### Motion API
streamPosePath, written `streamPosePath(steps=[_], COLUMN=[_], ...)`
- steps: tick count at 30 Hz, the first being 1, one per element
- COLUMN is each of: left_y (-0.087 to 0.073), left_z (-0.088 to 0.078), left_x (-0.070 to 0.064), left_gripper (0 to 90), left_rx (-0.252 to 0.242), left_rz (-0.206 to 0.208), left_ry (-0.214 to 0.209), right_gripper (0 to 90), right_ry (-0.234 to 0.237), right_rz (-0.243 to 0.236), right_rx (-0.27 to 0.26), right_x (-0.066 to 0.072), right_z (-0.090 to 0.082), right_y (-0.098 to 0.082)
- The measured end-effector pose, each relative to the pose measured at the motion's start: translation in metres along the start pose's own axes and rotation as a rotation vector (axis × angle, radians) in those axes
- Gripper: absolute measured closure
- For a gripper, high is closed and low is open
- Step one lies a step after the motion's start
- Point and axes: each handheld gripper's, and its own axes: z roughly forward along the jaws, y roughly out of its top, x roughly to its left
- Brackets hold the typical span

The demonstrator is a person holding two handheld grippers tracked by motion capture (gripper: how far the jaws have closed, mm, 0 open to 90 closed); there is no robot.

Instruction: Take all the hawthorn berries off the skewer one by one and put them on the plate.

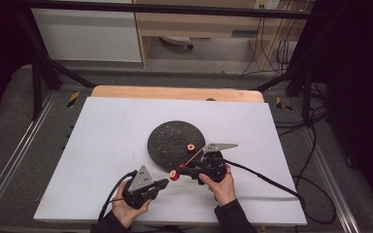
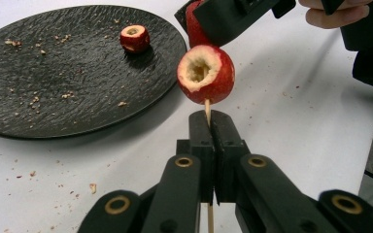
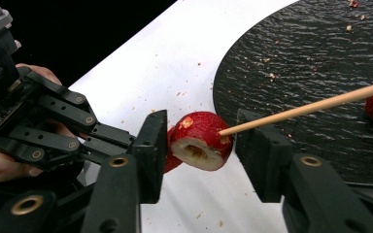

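The left gripper [image 2: 212, 121] is clamped tight on the blunt end of a thin wooden skewer [image 3: 311, 107], jaws fully together. The stick's long axis runs away from those jaws, toward the black plate [image 2: 77, 87], and its free tip reaches over the plate's near rim. 2 cored red fruits sit on the stick, above the white board [image 1: 107, 145] just off that rim. The near fruit [image 2: 205, 73] hangs just beyond the left jaws. The far fruit [image 3: 201, 141] fills the gap of the right gripper [image 3: 201, 119], which comes in crosswise to the stick with its jaws closed in on the fruit's 2 sides. A 3rd fruit [image 2: 135, 38] lies on the plate. Any slide of the far fruit likely has to follow the stick's line, toward the left hand or off the tip
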Motion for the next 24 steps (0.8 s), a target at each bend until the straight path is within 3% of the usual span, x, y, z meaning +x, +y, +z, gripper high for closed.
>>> streamPosePath(steps=[11,24], left_y=[0.0,0.0], left_z=[0.0,0.0], left_x=[-0.001,-0.003], left_gripper=[88.3,88.3], left_rx=[-0.002,-0.003], left_rz=[0.004,0.009], left_ry=[-0.002,-0.011], right_gripper=[61.4,61.6], right_ry=[0.014,-0.015], right_rz=[0.012,0.038], right_rx=[0.0,-0.064], right_x=[-0.002,-0.011], right_z=[-0.002,-0.021], right_y=[0.0,0.002])
